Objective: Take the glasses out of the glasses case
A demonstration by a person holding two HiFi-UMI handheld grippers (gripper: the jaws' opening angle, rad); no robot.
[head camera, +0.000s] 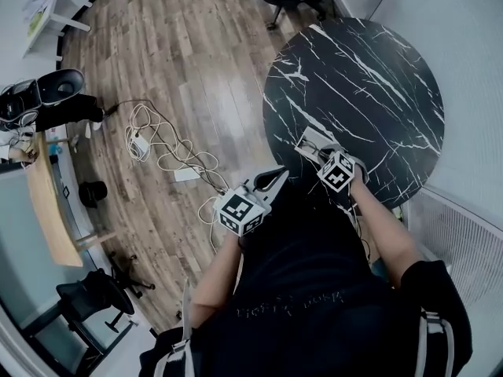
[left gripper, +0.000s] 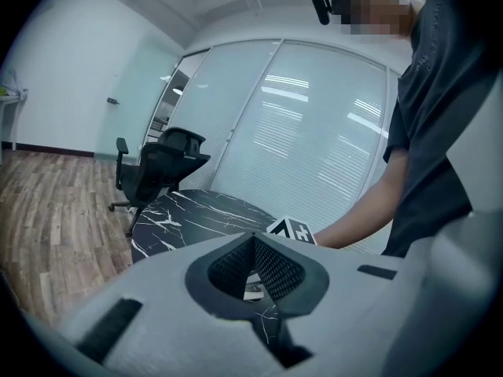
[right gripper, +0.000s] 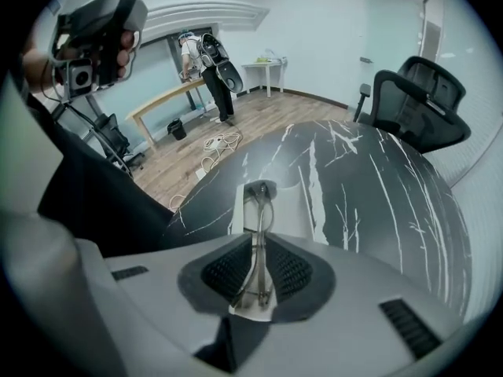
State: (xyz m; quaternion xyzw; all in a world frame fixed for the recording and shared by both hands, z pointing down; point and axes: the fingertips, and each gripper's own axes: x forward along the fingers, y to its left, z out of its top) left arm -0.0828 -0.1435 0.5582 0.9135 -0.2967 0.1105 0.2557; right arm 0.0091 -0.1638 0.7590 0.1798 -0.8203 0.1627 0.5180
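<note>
At the far left of the head view a wooden desk (head camera: 47, 210) is seen along the wall. A tangle of pale cables (head camera: 169, 151) is spread over the plank floor (head camera: 196, 53) beside it.

Further right, the left gripper (head camera: 277, 177) is held close to the person's body, with its tips just beside the near edge of the round black marble table (head camera: 369, 77). In the left gripper view its jaws are seen brought together at the tips, and nothing is gripped between them. A small patch of the table top is glimpsed in the gap below the tips. Beyond the table a black office chair (left gripper: 161, 171) is seen in front of a frosted glass wall (left gripper: 314, 132).

To the right of the left gripper, the right gripper (head camera: 324, 157) is held over the near part of the table, with its tips at the glasses case (head camera: 309, 140). In the right gripper view its jaws are seen closed on the glasses (right gripper: 260, 210). These are folded, viewed edge-on, clamped between the pads and projecting forward past the tips. The pale case is seen lying open on the table, directly beneath the front end of the glasses. Whether the glasses are touching the case cannot be told. To the right of the case, only the white-veined table top is shown.
</note>
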